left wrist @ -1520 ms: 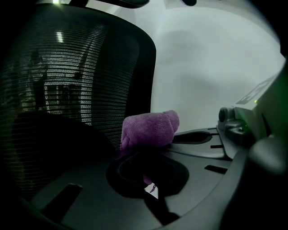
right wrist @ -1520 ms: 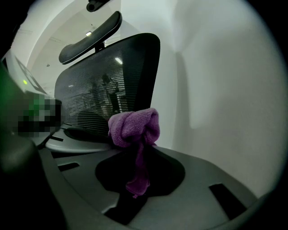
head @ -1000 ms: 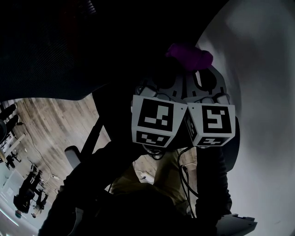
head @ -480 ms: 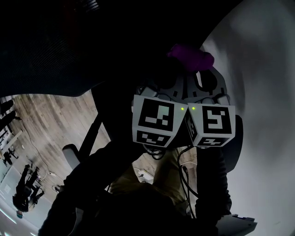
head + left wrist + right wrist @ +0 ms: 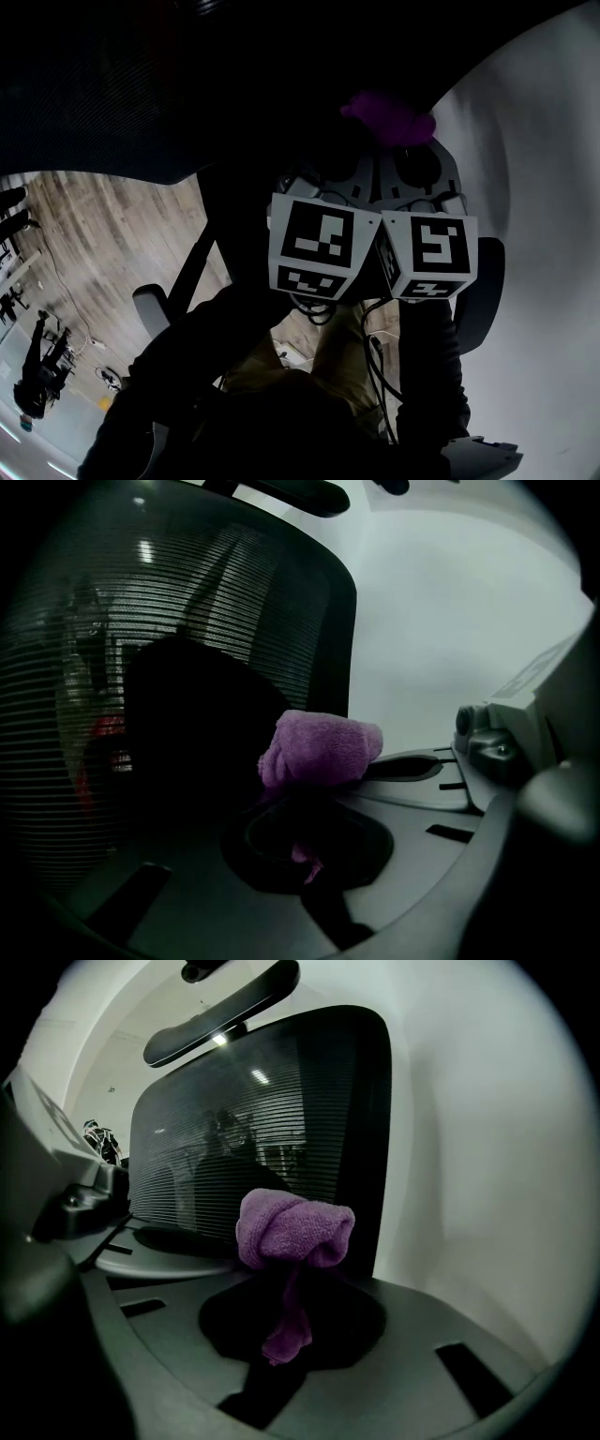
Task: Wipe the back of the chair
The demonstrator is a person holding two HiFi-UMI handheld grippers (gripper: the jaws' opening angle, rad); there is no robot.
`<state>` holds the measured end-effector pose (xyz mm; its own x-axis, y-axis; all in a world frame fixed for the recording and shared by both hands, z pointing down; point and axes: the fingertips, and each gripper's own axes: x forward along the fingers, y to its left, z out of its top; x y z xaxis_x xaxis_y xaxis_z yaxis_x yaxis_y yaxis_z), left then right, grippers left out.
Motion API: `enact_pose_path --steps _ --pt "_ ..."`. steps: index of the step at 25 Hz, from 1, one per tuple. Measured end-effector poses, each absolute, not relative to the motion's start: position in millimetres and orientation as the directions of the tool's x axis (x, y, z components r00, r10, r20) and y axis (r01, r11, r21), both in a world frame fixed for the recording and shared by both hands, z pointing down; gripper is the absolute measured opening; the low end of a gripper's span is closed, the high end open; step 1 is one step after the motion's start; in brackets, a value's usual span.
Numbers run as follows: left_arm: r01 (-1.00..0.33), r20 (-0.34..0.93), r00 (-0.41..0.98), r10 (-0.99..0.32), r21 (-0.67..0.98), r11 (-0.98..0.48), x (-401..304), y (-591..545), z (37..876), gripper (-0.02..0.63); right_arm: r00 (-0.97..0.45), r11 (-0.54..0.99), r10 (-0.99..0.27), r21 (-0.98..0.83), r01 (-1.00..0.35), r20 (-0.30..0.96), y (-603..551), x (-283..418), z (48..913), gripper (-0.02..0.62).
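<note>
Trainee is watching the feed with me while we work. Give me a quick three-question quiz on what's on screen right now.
1. True or false: the right gripper is empty.
2. The chair back is: A solid wood; B see-through mesh; C padded leather.
3. Fill in: the cloth is ___ in colour.
Key: 1 false, it is shut on the cloth, as is the left gripper. 2 B. 3 purple.

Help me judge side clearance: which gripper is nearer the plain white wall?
Right. The right gripper lies on the side of the plain white wall; the left gripper sits beside it, farther off, toward the black mesh chair back. Both grip the purple cloth.
</note>
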<state>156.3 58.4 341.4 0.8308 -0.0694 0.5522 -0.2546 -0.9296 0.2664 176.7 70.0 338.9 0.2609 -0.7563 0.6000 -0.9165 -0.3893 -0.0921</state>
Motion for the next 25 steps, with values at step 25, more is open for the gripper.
enact_pose_path --steps 25 --pt "-0.345 0.554 0.818 -0.155 0.257 -0.903 88 2 338 0.009 0.18 -0.291 -0.782 -0.094 -0.952 0.596 11 110 335 0.055"
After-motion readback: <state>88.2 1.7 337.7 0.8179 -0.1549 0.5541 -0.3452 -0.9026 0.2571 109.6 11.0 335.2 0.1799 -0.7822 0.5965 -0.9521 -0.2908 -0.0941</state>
